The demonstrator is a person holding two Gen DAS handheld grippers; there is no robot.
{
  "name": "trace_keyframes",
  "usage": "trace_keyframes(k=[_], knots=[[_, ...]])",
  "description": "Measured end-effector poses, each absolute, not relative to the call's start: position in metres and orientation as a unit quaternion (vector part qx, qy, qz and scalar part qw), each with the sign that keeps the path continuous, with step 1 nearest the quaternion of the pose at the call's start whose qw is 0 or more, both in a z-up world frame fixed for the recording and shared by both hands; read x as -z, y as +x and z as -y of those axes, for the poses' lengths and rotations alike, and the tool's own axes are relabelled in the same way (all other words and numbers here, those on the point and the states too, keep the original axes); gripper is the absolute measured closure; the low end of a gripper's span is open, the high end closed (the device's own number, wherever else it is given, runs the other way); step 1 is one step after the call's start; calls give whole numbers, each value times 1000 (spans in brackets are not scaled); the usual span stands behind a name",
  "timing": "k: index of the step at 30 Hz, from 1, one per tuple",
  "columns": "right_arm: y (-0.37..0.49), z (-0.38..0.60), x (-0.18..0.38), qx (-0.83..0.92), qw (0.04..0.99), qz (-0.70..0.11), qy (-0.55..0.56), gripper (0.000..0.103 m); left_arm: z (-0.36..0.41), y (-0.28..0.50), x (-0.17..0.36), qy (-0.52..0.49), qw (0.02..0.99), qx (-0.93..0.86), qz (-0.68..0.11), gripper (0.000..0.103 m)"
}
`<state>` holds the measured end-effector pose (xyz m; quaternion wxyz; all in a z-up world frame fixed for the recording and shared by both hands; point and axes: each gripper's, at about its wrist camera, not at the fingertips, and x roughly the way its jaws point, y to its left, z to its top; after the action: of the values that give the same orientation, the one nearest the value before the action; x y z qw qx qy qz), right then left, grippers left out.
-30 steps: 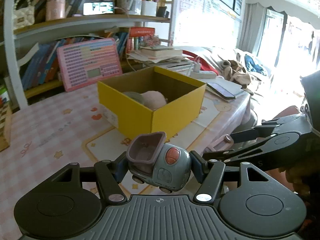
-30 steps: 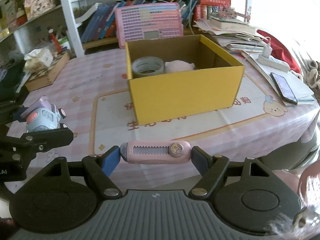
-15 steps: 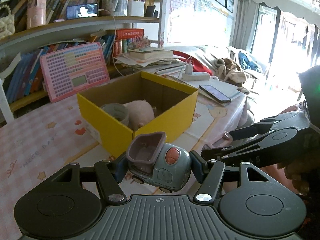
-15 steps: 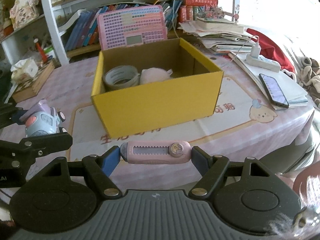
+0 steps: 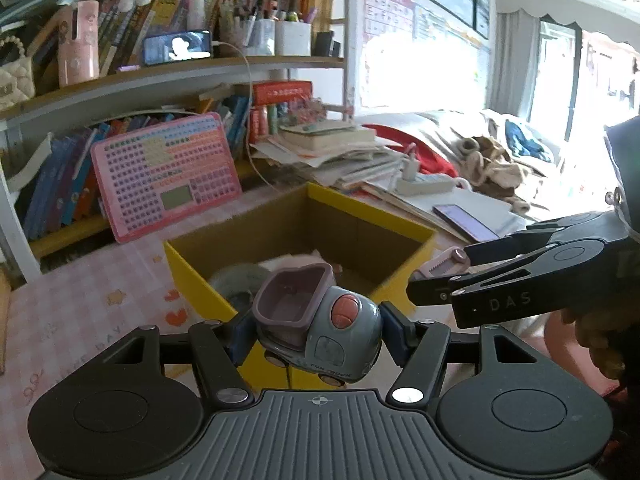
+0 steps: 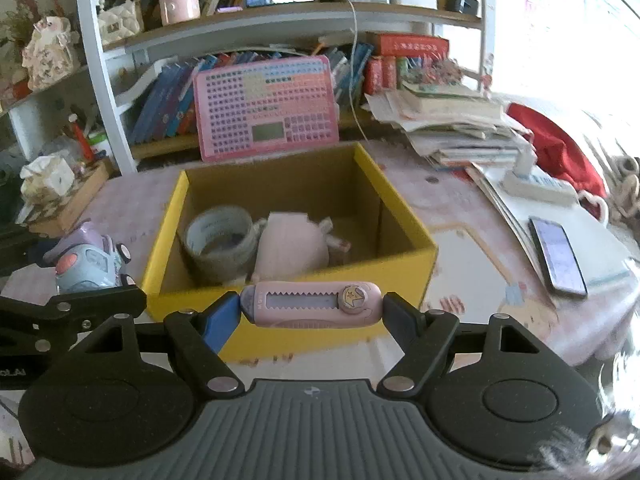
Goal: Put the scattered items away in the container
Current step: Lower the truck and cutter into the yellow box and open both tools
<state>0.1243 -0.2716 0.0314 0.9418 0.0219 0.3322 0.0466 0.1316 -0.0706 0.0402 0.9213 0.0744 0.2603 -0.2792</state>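
Only right wrist view shows tape roll point(image 6: 219, 240) clearly.

Yellow box point(image 6: 280, 332) outside, brown cardboard within. Grey-blue toy truck point(image 5: 320, 332), mauve hopper, coral-red round button. Pale pink utility knife point(image 6: 312, 305), lilac slider window, gold star badge. Grey tape roll point(image 6: 218, 240) and pale pink soft item point(image 6: 290, 248) inside box. Pink-and-white checked tablecloth point(image 5: 80, 312) with small orange hearts and stars. Pink keypad board point(image 6: 264, 108), rows of purple buttons, grey screen. Black phone point(image 6: 558, 256), lit lilac screen
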Motion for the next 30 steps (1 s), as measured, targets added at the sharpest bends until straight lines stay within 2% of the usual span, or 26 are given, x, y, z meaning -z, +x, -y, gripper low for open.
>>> trace_keyframes(k=[9, 16, 21, 30], knots=[[179, 294, -36, -93, 943, -318, 15, 27, 99, 162, -37, 87, 932, 235, -261, 39], [247, 306, -38, -147, 927, -337, 75, 27, 127, 197, -27, 133, 931, 206, -269, 39], [304, 304, -29, -187, 894, -379, 147, 27, 153, 229, -15, 175, 922, 200, -282, 39], [382, 307, 31, -178, 802, -500, 274, 27, 171, 275, 12, 225, 899, 182, -329, 39]])
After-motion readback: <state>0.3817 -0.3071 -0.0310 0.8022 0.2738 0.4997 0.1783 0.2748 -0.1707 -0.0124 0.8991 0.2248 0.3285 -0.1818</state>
